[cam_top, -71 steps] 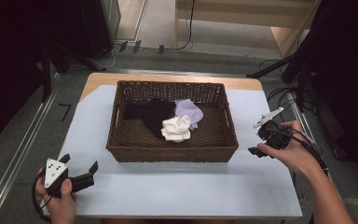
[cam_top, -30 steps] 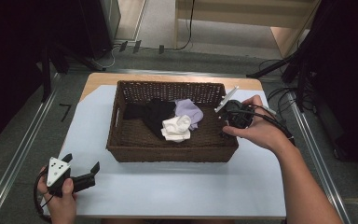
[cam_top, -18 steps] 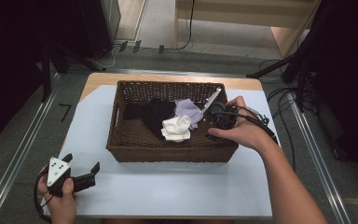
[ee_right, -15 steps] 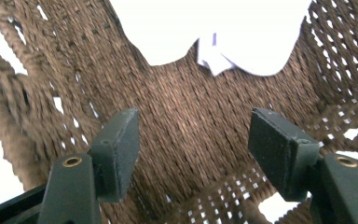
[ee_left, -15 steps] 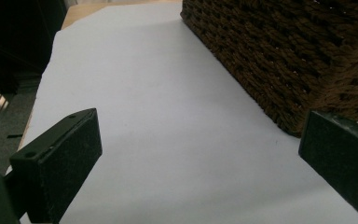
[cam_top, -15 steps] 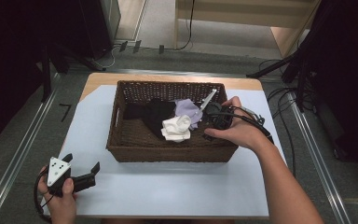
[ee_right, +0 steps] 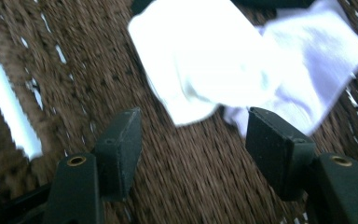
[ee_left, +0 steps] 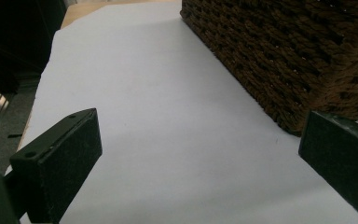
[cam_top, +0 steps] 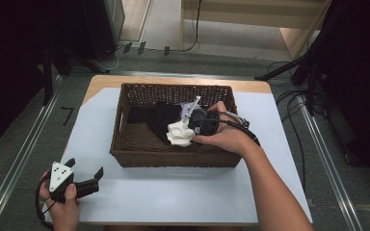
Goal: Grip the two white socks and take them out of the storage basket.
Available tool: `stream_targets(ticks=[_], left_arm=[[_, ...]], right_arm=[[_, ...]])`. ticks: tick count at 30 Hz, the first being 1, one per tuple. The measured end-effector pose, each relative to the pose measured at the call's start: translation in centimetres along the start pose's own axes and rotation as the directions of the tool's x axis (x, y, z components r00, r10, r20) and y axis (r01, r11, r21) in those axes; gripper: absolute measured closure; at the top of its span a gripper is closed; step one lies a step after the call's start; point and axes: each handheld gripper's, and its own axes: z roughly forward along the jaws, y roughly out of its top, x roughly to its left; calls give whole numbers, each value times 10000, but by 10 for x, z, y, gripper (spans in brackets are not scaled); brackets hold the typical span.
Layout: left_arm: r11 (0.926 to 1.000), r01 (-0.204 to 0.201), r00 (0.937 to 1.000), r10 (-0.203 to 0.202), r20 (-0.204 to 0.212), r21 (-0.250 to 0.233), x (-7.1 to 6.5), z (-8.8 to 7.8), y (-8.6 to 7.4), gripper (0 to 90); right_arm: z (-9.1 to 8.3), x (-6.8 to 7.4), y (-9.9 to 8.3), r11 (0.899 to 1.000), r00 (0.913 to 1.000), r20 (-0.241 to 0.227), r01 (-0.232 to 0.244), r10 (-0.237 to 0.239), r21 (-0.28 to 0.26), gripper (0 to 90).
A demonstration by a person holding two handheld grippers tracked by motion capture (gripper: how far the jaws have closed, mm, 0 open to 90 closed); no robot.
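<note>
Presently I read the right gripper point(ee_right: 193, 140) as hovering inside the brown woven wicker basket point(cam_top: 125, 130), jaws apart with nothing between the pads; they have just been closing a little. Just ahead of the jaws lies the crumpled white cloth point(ee_right: 200, 60), on the basket floor near the middle, toward the near wall. In the right gripper view its long axis runs from upper left down to lower right, the rounded lower end pointing at the gap between the jaws. A pale lilac cloth point(ee_right: 317, 65) lies against it on that view's right, partly tucked under it. In the high view a black cloth point(cam_top: 156, 118) sits left of the white cloth point(cam_top: 179, 134), touching it. I see bare wicker between the jaws and the white cloth.

My left gripper point(cam_top: 84, 179) rests on the white table cover point(cam_top: 173, 192), near the front left corner, well apart from the basket wall point(ee_left: 279, 56). Its jaws stand wide apart, empty.
</note>
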Motion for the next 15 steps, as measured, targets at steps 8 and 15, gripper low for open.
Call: stream_targets(ticks=[8,15], left_arm=[[10000,-10,10000,10,16,89,0,0,0,1],[10000,1,10000,-1,16,82,0,1,0,1]], right_arm=[[21,4,17,9986,9987,-126,489,-486,187,356],[41,3,27,9990,9993,-260,269,-260,360,329]])
